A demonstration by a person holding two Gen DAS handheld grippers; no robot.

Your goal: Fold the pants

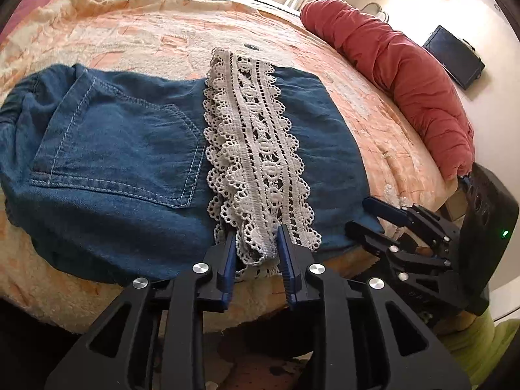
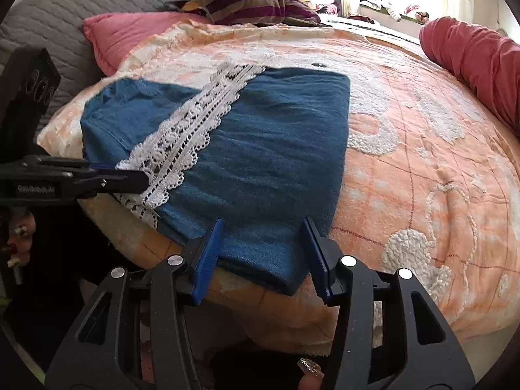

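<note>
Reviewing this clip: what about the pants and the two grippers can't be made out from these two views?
- Pants: underside and folded-under layers are hidden by the top denim in both views.
- Lace trim: its near end drops past the bed edge between the left gripper fingers; actual pinch unclear.
- Right gripper: fingers straddle the pants corner; contact underneath is hidden.
- Waistband: cut off at the left wrist view's left edge.

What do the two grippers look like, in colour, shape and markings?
Both the left gripper and the right gripper have black, angular frames with cut-out slots, round silver bolts and ribbed blue pads. One black body shows a small green light.
</note>
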